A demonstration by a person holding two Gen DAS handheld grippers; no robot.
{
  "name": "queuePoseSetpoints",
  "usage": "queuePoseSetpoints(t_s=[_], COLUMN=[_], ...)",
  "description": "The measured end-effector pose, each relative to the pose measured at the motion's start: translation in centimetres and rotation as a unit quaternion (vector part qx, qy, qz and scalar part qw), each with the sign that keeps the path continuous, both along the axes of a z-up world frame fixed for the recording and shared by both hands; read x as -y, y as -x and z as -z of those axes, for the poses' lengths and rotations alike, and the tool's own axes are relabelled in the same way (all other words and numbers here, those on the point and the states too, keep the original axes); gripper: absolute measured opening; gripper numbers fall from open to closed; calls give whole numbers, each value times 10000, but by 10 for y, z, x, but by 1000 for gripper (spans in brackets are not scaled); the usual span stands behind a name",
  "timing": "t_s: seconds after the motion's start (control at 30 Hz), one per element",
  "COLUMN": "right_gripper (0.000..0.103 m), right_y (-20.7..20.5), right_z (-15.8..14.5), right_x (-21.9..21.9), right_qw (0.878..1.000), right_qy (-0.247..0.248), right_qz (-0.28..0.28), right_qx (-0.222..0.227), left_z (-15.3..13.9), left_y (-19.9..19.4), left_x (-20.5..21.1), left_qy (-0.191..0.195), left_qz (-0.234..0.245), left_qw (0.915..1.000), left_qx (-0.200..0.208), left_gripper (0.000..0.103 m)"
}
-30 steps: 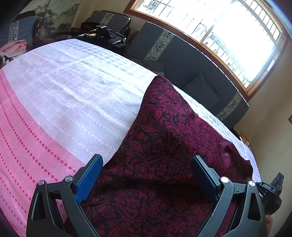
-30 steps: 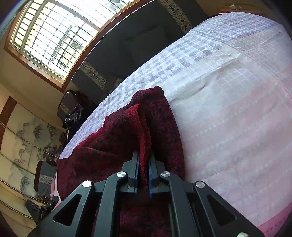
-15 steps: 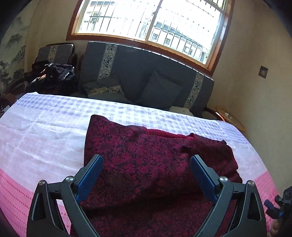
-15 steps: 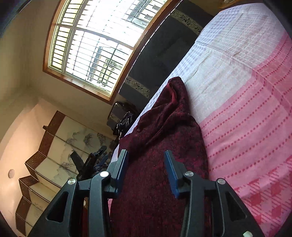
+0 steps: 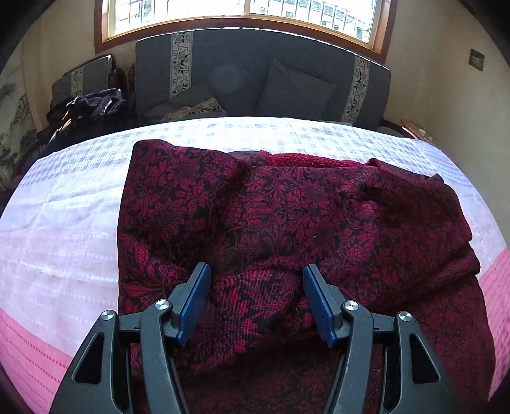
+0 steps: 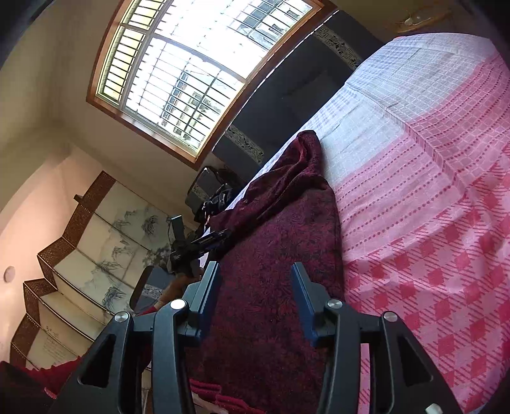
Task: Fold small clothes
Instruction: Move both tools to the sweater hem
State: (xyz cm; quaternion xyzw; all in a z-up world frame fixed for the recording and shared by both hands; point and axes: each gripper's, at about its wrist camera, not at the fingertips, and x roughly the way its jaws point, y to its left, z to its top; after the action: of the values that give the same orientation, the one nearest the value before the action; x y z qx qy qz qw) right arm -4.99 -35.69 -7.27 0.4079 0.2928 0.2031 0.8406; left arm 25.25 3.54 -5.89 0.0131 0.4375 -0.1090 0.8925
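On the left, bare white checked sheet (image 5: 63, 223) runs out to the bed's edge, with a pink dotted band nearer the camera; this side is free of clutter. The dark red flowered garment (image 5: 287, 216) starts just past it, its left edge straight and its far edge close to the far side of the bed, where a grey sofa (image 5: 261, 73) stands under the window (image 5: 242, 9).

The left gripper (image 5: 256, 299) sits over the garment's near part. Its jaws have just been closing and now stand half apart around a raised bunch of cloth; whether the blue pads press that bunch cannot be told.

Further right, the right gripper (image 6: 255, 296) hangs above the garment's near end. Its jaws have just been opening, and they stand apart and released, the cloth lying below them with nothing grasped. To the right of the garment (image 6: 280, 242) in this view, pink checked sheet (image 6: 430, 223) stretches wide and bare to the bed's edge. The other gripper shows small off to the left, past the cloth's edge.
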Motion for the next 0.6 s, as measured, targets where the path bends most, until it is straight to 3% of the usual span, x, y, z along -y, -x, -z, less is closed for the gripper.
queuePoseSetpoints(t_s=[0.07, 0.17, 0.23, 0.33, 0.53, 0.6], right_gripper=[45, 49, 51, 52, 52, 52], right_y=[3, 20, 33, 57, 80, 82], right_z=[1, 2, 8, 20, 39, 44], right_x=[-4, -5, -3, 0, -4, -7], right_qw=[9999, 9994, 9985, 9965, 9939, 9927], right_qy=[-77, 213, 320, 444, 527, 625], right_qz=[-84, -235, -372, -490, -598, -585], right_qx=[-46, -123, -250, -514, -767, -852], left_z=[-19, -50, -63, -69, -45, -34], left_y=[15, 64, 110, 179, 279, 300], left_x=[1, -20, -40, -71, -124, -138], left_qy=[-58, 598, 943, 1118, 1577, 1905], left_qz=[-43, 69, 228, 353, 461, 414], left_qw=[9999, 9978, 9942, 9916, 9863, 9799], left_qx=[105, 285, 465, 539, -130, -431], left_gripper=[61, 63, 81, 86, 86, 86])
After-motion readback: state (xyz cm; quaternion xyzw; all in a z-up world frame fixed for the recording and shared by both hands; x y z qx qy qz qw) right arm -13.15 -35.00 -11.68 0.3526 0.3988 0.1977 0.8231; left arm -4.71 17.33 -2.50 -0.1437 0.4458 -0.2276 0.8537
